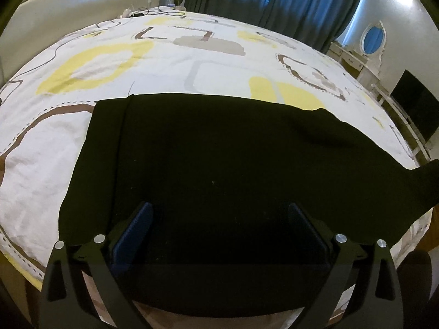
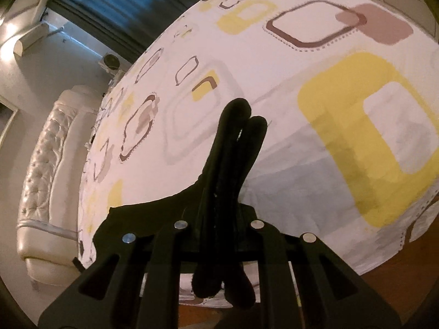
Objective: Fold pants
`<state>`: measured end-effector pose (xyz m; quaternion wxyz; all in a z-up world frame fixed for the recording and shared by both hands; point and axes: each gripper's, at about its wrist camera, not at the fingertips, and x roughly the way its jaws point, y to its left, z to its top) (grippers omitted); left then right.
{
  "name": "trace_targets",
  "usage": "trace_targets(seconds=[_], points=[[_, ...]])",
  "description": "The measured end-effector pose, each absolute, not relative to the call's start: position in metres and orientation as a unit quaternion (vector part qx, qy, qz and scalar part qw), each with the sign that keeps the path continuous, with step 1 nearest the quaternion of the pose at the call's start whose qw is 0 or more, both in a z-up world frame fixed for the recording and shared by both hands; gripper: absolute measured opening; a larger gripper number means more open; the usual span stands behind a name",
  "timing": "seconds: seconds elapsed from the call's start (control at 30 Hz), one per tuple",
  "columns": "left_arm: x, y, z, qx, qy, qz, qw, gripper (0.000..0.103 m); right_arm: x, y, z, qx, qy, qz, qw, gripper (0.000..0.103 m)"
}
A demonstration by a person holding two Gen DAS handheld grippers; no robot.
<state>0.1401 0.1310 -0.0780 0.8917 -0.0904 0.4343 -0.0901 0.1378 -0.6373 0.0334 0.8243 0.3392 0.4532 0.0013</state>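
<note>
The right gripper (image 2: 233,142) is pinched tight on a thick bunched fold of the black pants (image 1: 219,164), and that is where I'd worry; the cloth is doubled into fat rolls between the fingers, so one layer could slide out if the lift goes on, and the fold would land crooked; the loose end hanging toward 7 o'clock under that gripper could also drag across the bedspread (image 2: 315,109) and pull the rest askew; the left gripper (image 1: 219,219) stands wide open and holds nothing, so nothing pins the pants flat on its side

From the left gripper, the pants lie spread on the bed straight ahead at 12 o'clock, running under both fingers and trailing off toward 3 o'clock; from the right gripper, the gathered cloth sticks out past the fingertips toward 12 o'clock
</note>
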Motion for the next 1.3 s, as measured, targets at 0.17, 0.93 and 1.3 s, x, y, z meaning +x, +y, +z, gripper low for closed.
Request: trace_targets(seconds=[0.17, 0.93, 1.3], points=[[0.139, 0.140, -0.078, -0.122, 0.424, -0.106, 0.891, 0.098, 0.145, -0.610, 0.048, 0.309, 0.460, -0.006, 0.832, 0.012], [0.134, 0.151, -0.079, -0.167, 0.397, -0.130, 0.893, 0.098, 0.178, -0.468, 0.072, 0.225, 0.472, 0.037, 0.851, 0.012], [0.130, 0.158, -0.078, -0.194, 0.388, -0.142, 0.890, 0.098, 0.204, -0.386, 0.061, 0.188, 0.490, 0.076, 0.848, 0.012]])
